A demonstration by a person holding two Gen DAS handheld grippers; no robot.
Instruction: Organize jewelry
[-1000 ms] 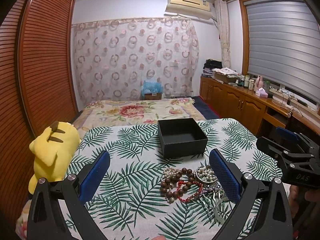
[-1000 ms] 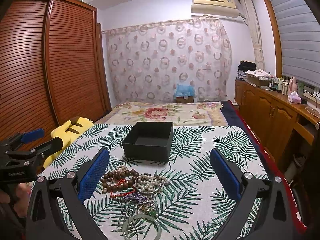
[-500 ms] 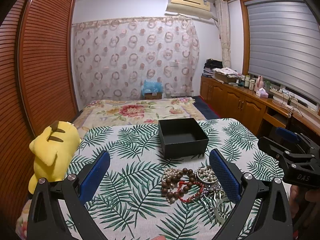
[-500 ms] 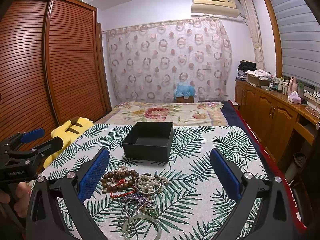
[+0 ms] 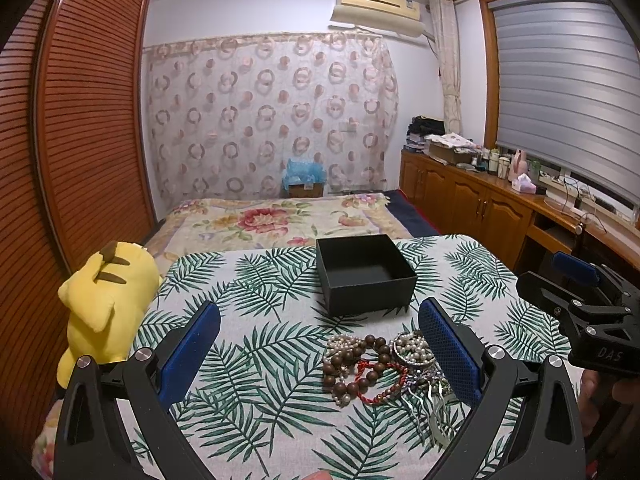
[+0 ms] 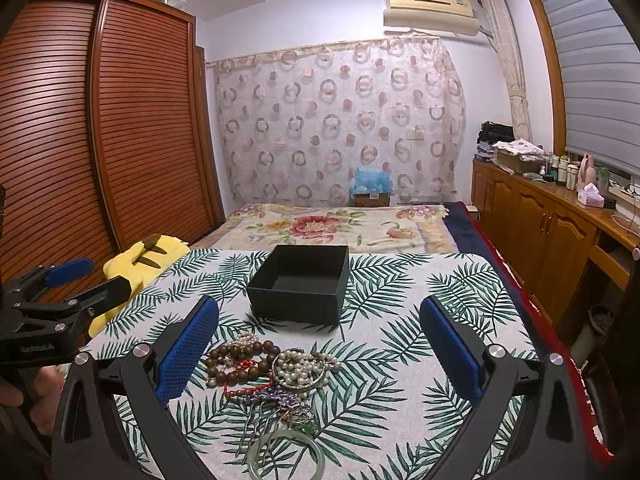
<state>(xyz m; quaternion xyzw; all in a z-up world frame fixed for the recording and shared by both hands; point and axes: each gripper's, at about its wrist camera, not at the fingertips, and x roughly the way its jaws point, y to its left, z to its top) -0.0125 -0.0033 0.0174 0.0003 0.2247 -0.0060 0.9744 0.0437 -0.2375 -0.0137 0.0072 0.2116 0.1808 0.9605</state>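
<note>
One black box (image 6: 298,280) sits empty; jewelry pile (image 6: 272,372) lies beside it; both claws gape apart, holding nothing.

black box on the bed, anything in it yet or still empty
Empty: the black box is lidless and shows a bare floor in both views. The jewelry pile lies on the leaf-print cloth beside it.

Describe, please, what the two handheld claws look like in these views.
Both match: the left claw and right claw have angular black frames, silver bolts at the joints and two fingers faced with textured blue pads. Seen from the left wrist view, the right claw's body carries white lettering "DAS"; no cables or sleeves show.
</note>
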